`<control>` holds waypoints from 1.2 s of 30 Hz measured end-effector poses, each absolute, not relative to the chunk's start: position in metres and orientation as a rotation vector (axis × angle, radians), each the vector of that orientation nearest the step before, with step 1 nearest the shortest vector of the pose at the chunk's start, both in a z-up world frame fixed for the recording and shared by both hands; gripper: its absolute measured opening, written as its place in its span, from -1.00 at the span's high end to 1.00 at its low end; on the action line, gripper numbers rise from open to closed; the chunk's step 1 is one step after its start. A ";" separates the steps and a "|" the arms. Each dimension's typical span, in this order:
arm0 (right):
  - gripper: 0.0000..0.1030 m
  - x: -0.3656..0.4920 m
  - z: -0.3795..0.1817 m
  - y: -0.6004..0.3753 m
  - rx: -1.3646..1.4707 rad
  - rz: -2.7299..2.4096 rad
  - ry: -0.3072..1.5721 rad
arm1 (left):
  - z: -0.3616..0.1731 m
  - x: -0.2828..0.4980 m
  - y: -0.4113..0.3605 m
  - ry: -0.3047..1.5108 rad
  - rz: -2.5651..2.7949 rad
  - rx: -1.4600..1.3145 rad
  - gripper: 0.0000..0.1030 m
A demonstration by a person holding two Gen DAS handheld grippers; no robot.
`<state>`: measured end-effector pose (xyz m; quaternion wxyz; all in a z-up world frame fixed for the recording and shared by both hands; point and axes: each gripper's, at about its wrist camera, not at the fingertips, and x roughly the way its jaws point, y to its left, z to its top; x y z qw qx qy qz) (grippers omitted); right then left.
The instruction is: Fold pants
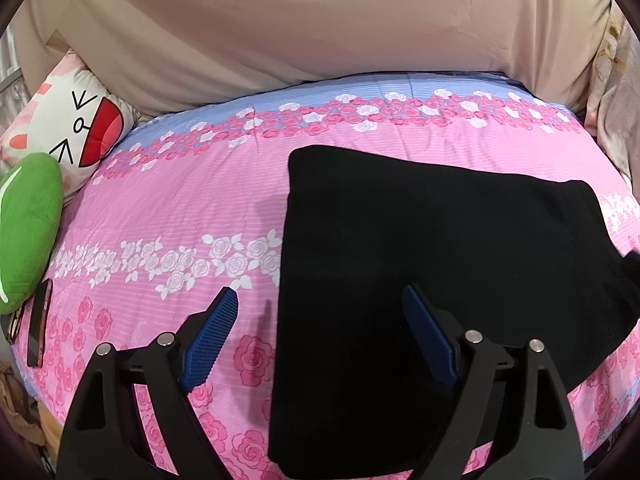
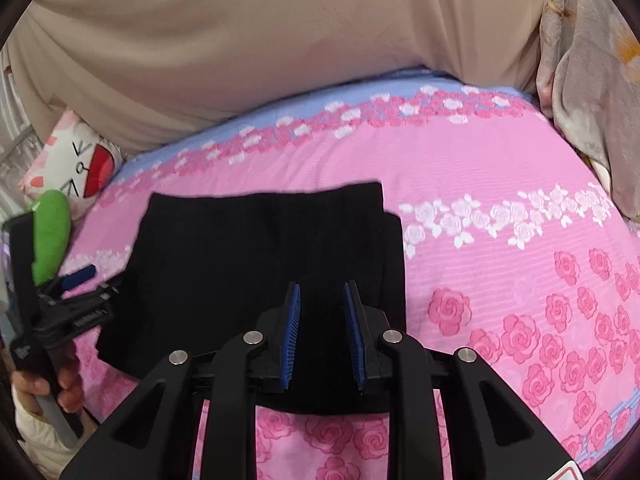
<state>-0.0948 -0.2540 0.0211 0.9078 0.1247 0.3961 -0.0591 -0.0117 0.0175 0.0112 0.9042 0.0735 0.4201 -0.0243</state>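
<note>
Between the wide-spread blue pads of the left gripper (image 1: pixel 320 300) nothing is caught: one pad hangs over the bedsheet (image 1: pixel 168 200), the other over the near left part of the black pants (image 1: pixel 420 248), both seemingly clear of the cloth. Jaws of the right gripper (image 2: pixel 322 300) stand narrowly parted above the garment's near edge; no fabric fills the gap, so they look released rather than clenched. Seen from the right wrist, the left gripper (image 2: pixel 86 276) sits at the left border of the pants (image 2: pixel 260 260), a hand (image 2: pixel 60 384) on its handle.

Pants: already folded into a compact, roughly rectangular stack lying flat on the pink rose-print sheet, with a second layer stepping out along the right-hand edge. Beyond: a beige cover (image 1: pixel 320 32), a cartoon-face cushion (image 1: pixel 68 120), a green plush (image 1: pixel 28 228) and a phone (image 1: pixel 40 328).

Handling, as judged: soft, light, limp knit that drapes and offers no stiffness; layers may slide apart if only the top one is pinched. Best purchase is probably at the corners of one short edge, all layers taken together, one gripper per corner.
</note>
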 end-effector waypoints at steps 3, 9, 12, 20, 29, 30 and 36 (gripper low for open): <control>0.58 -0.091 -0.001 -0.257 0.220 -0.178 0.861 | 0.009 -0.013 0.020 0.875 -0.047 0.146 -0.59; 0.16 -0.102 0.019 -0.257 0.227 -0.199 0.823 | 0.009 -0.016 0.030 0.884 -0.051 0.121 -0.74; -0.19 -0.111 0.024 -0.264 0.259 -0.178 0.812 | 0.008 -0.020 0.048 0.906 -0.129 0.029 -0.85; -0.39 -0.113 -0.015 -0.284 0.443 -0.087 0.902 | -0.029 -0.012 0.085 1.066 -0.241 -0.283 -0.87; -0.66 -0.095 -0.032 -0.288 0.597 0.054 0.911 | -0.031 0.011 0.056 1.065 -0.254 -0.201 -0.89; -0.68 -0.091 -0.031 -0.286 0.588 0.053 0.911 | -0.030 0.013 0.054 1.063 -0.252 -0.199 -0.89; -0.69 -0.073 -0.029 -0.283 0.552 0.048 0.916 | -0.020 0.024 0.047 1.057 -0.288 -0.205 -0.89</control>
